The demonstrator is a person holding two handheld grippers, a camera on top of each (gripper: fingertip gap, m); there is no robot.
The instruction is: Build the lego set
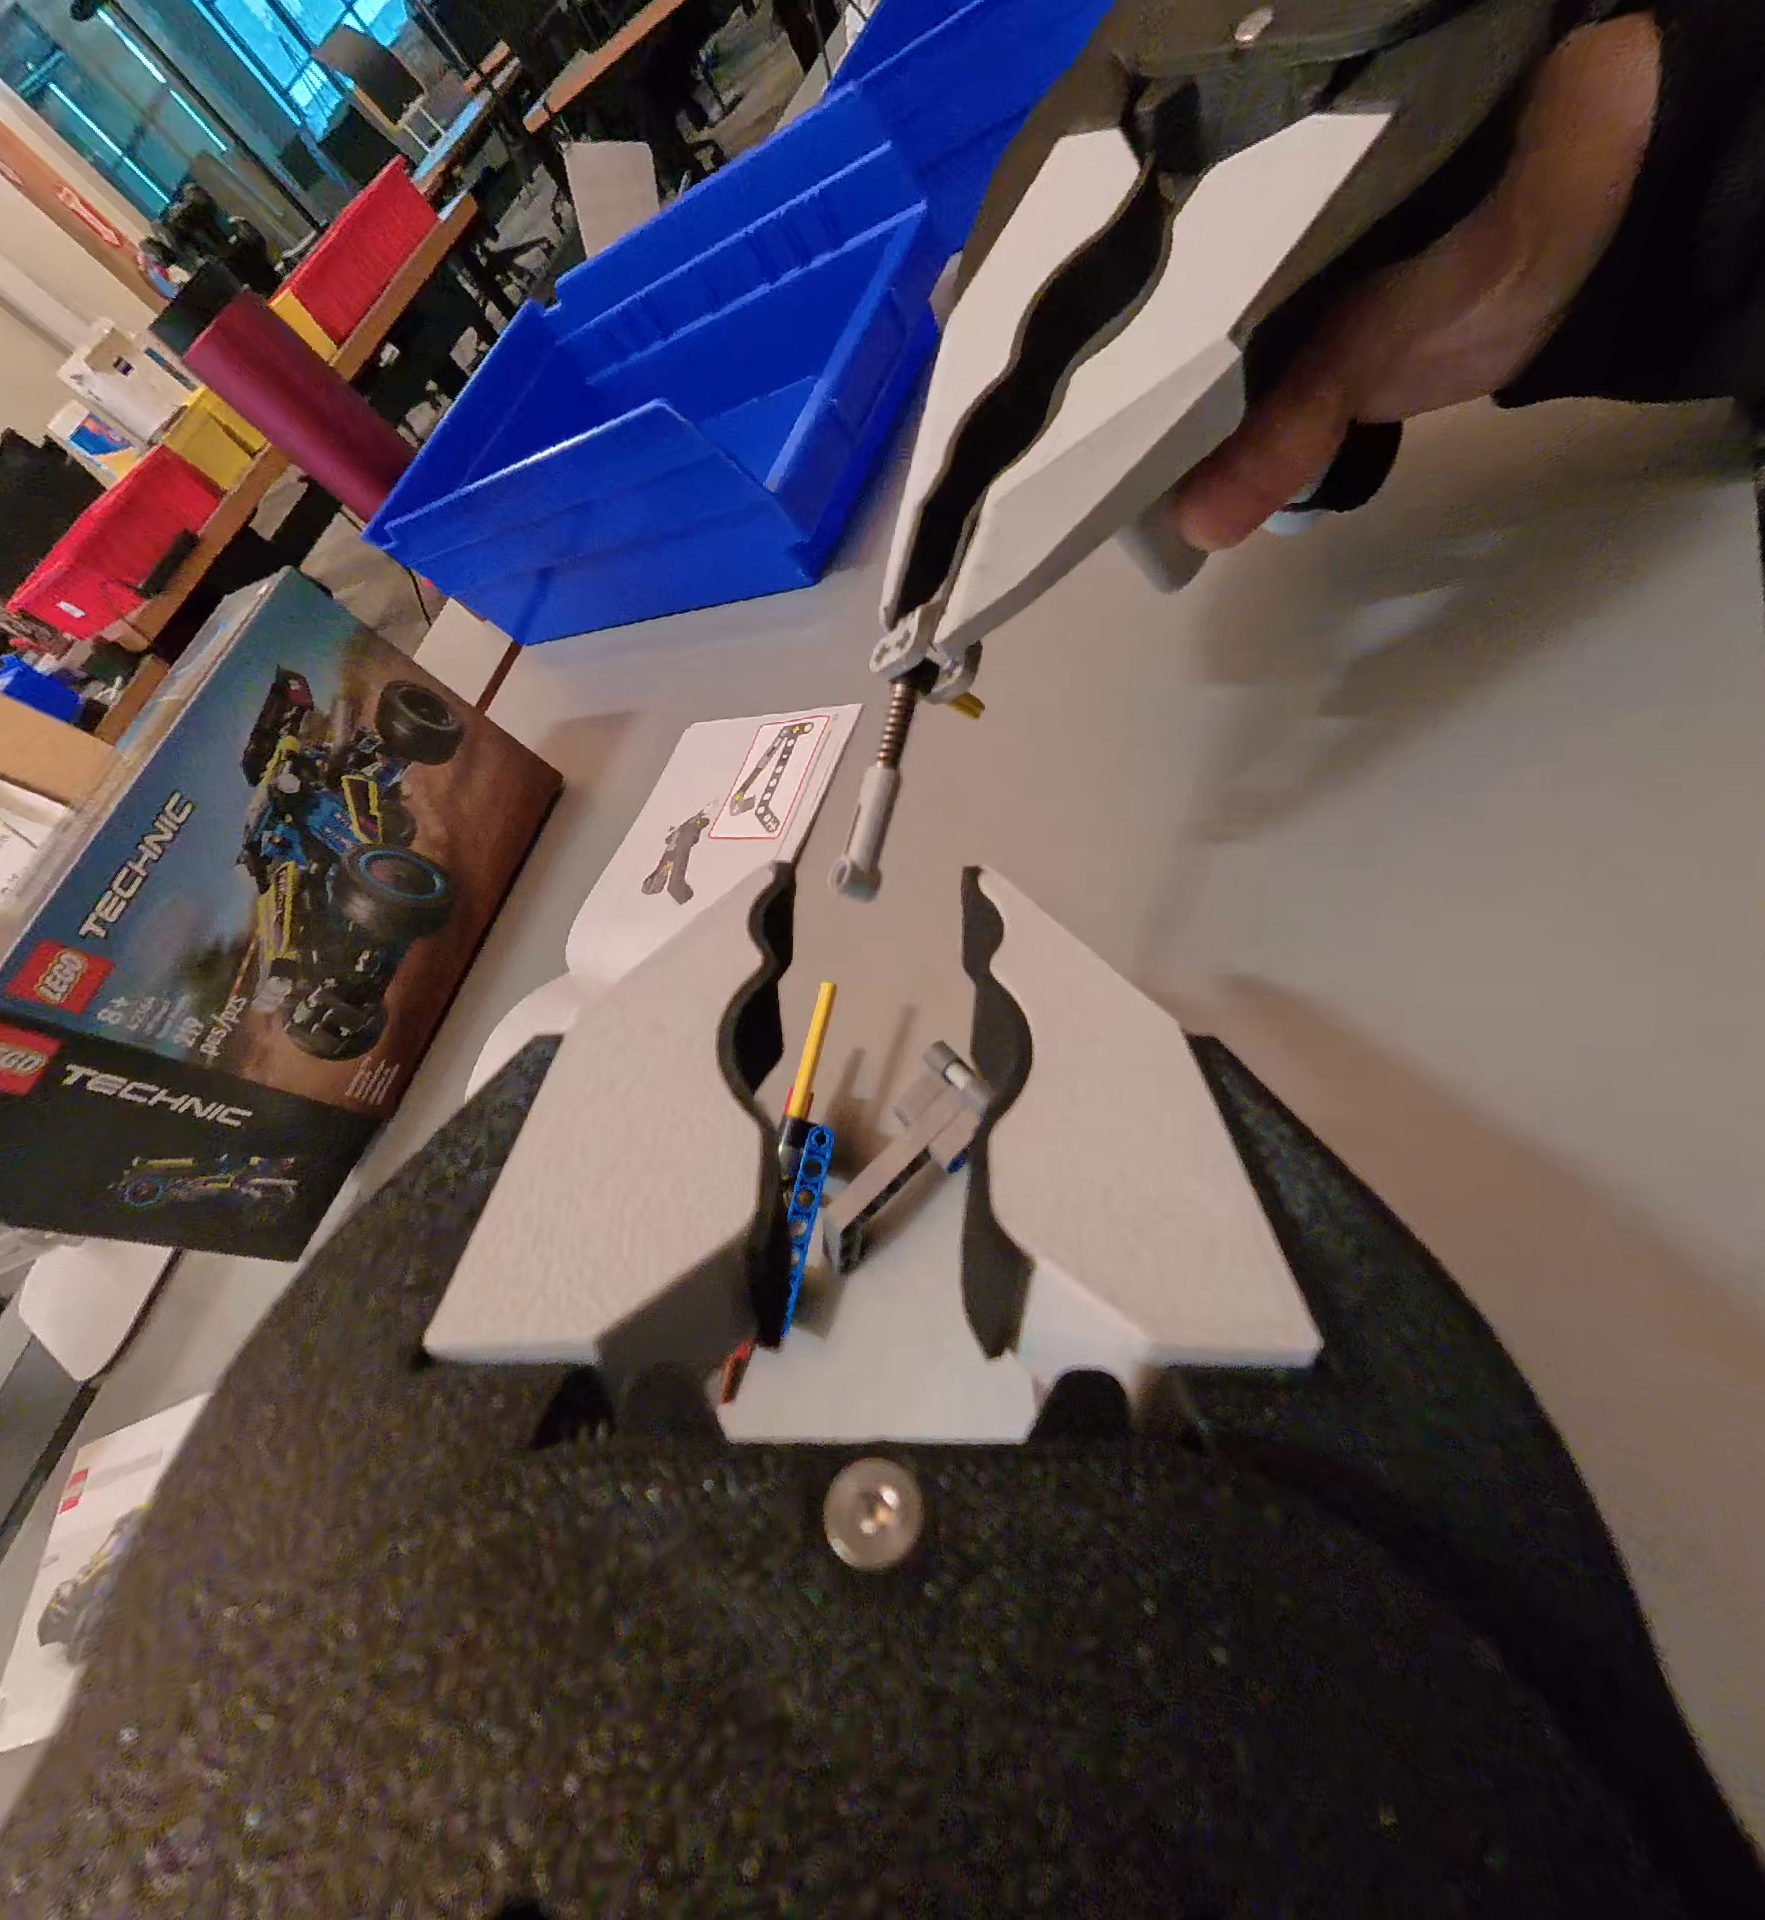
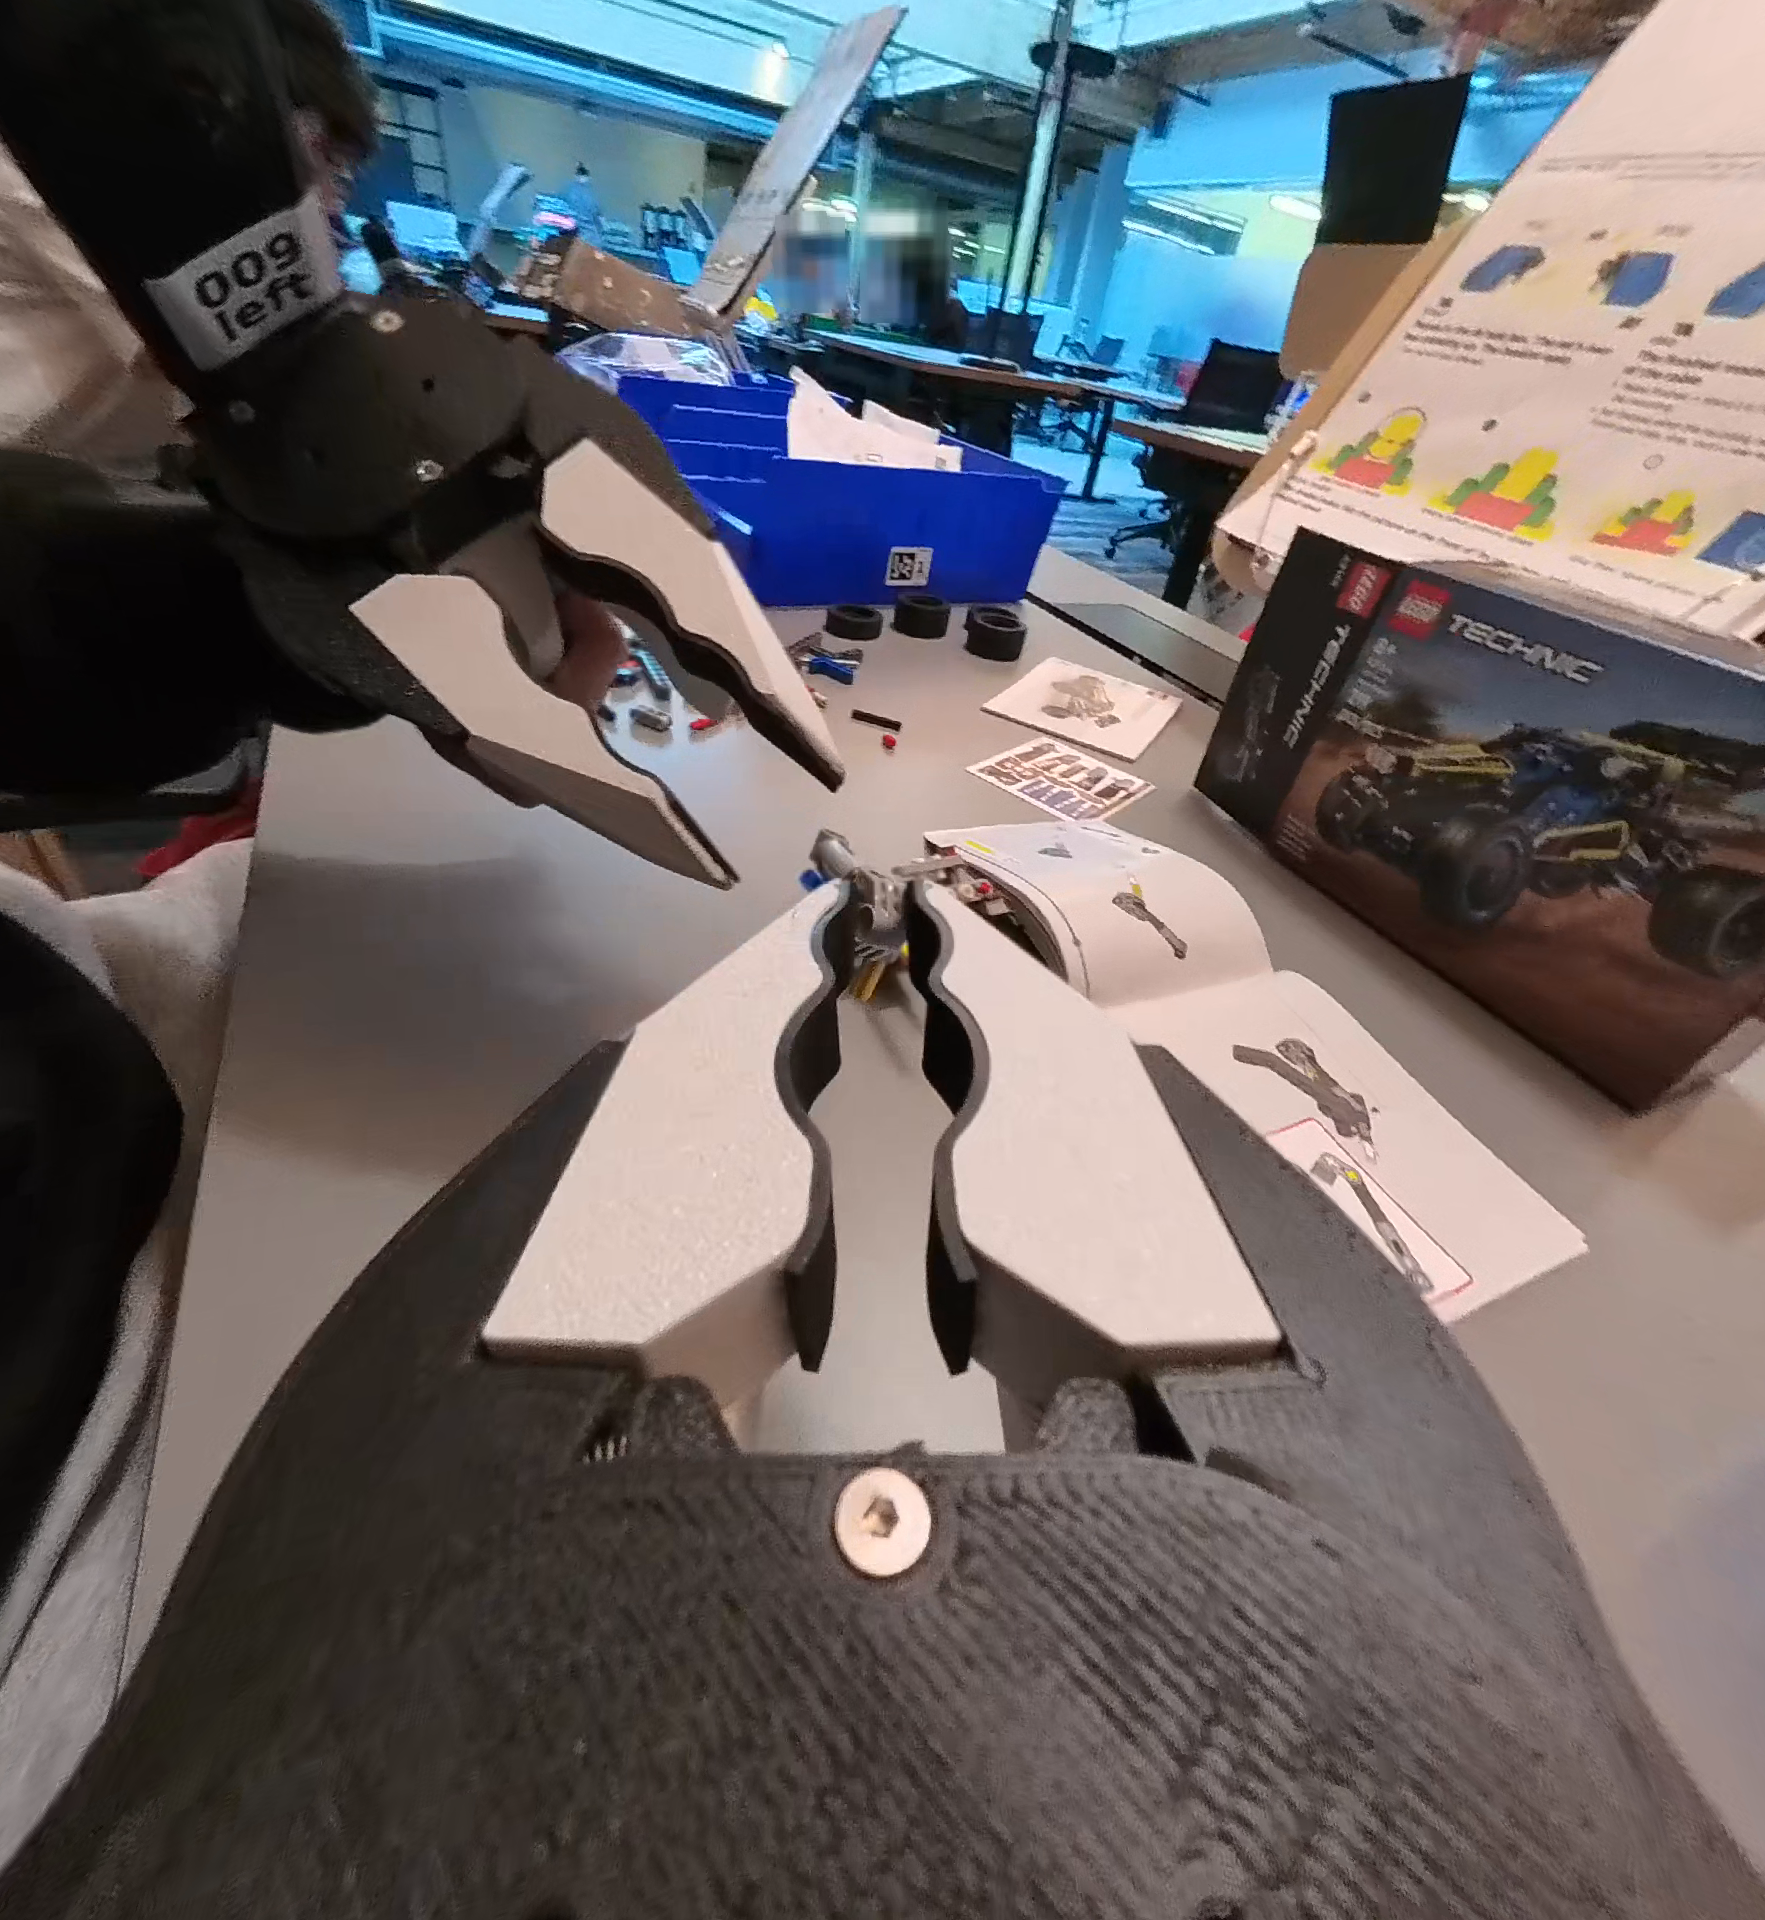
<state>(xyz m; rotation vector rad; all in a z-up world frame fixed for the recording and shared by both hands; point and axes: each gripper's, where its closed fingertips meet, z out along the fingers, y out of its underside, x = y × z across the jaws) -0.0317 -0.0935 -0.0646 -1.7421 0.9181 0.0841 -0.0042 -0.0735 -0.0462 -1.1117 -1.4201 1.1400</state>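
Note:
My right gripper [image 2: 873, 920] is shut on the grey end of a shock absorber [image 2: 836, 857] with a coil spring. In the left wrist view it [image 1: 925, 660] comes in from the upper right, and the shock absorber [image 1: 873, 800] hangs down from its tips towards my left gripper. My left gripper [image 1: 878, 888] is open; it also shows at the upper left of the right wrist view [image 2: 784, 831]. A small assembly [image 1: 836, 1153] of a blue beam, a yellow axle and grey parts shows between its fingers, close to the left pad. I cannot tell whether it rests on the table.
The open instruction booklet [image 2: 1148, 914] lies just past the grippers on the grey table [image 2: 390, 987]. The set's box [image 2: 1532, 800] stands to the right. Blue bins [image 2: 857, 509], three black tyres [image 2: 922, 615], loose parts [image 2: 649, 712] and a sticker sheet [image 2: 1060, 774] sit farther back.

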